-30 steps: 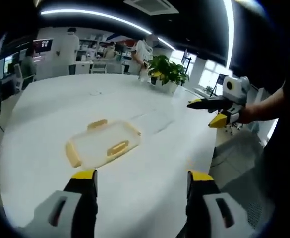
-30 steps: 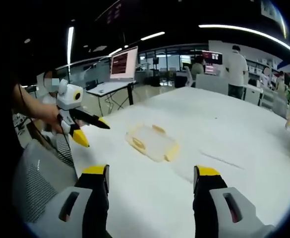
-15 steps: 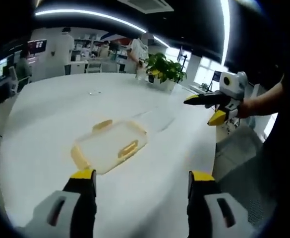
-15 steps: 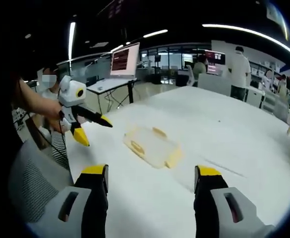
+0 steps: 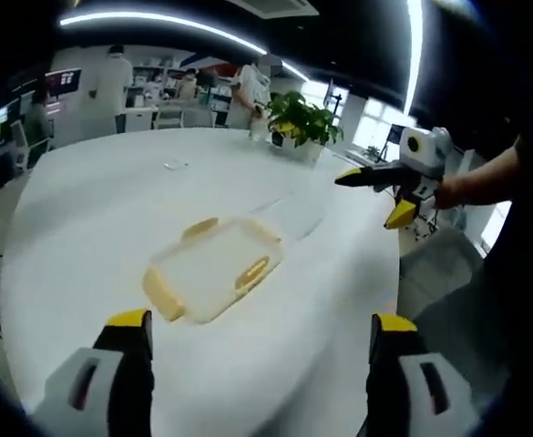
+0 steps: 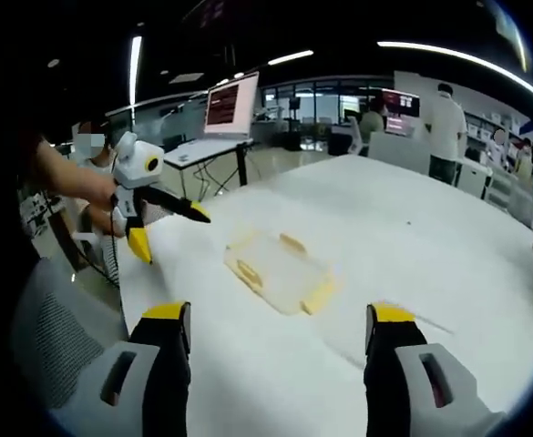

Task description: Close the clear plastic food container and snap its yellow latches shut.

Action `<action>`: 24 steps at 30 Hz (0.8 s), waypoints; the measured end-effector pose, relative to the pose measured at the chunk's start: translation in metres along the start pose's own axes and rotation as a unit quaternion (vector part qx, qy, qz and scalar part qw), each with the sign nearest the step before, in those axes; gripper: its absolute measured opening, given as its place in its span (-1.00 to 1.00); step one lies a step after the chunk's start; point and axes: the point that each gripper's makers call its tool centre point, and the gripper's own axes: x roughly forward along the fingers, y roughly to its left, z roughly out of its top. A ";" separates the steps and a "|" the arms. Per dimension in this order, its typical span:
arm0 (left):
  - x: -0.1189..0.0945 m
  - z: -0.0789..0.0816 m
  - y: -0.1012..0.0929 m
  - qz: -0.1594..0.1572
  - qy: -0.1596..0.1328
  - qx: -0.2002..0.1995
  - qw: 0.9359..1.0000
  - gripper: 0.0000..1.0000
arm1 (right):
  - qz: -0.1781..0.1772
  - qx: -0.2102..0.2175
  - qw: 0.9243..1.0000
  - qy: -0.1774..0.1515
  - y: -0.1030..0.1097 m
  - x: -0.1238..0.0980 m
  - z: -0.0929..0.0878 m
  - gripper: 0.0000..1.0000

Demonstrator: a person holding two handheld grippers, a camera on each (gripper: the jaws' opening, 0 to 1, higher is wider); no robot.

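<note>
1. Clear plastic container (image 5: 216,269) lies flat on the white worktop (image 5: 84,209), yellow latches (image 5: 253,272) splayed outward, not yet snapped.
2. Left gripper (image 5: 261,364) hangs short of it, jaws wide and empty.
3. Right gripper (image 6: 280,350) also waits apart, jaws wide, probably so each can press one side.
</note>
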 end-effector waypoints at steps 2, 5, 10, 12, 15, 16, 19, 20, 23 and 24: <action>0.000 0.001 0.003 -0.002 0.001 -0.001 1.000 0.97 | 0.007 0.003 1.000 0.000 0.002 0.003 0.000 0.63; 0.001 0.001 0.007 -0.005 0.006 0.001 1.000 0.97 | 0.017 0.003 1.000 0.001 0.004 0.008 0.001 0.71; 0.002 0.000 0.011 -0.011 0.009 0.011 1.000 0.97 | 0.024 0.006 1.000 0.001 0.003 0.013 0.005 0.85; 0.003 0.000 0.013 -0.015 0.012 0.010 1.000 0.97 | 0.028 0.008 1.000 -0.003 0.003 0.015 0.009 0.90; 0.004 0.001 0.015 -0.016 0.013 0.011 1.000 0.96 | 0.031 0.008 0.999 -0.003 0.001 0.018 0.012 0.97; 0.004 0.001 0.016 -0.018 0.014 0.012 1.000 0.95 | 0.036 0.010 0.999 -0.006 0.002 0.020 0.014 0.99; 0.006 0.001 0.018 -0.021 0.016 0.013 1.000 0.92 | 0.043 0.000 0.999 0.002 0.001 0.026 0.013 1.00; 0.006 0.000 0.020 -0.023 0.018 0.014 0.999 0.91 | 0.046 -0.009 0.999 0.008 0.001 0.028 0.011 1.00; 0.007 0.001 0.023 -0.025 0.022 0.018 0.999 0.90 | 0.053 -0.018 0.998 0.013 0.002 0.032 0.012 1.00; 0.007 0.002 0.023 -0.026 0.022 0.020 0.999 0.90 | 0.055 -0.020 0.998 0.014 0.001 0.033 0.012 1.00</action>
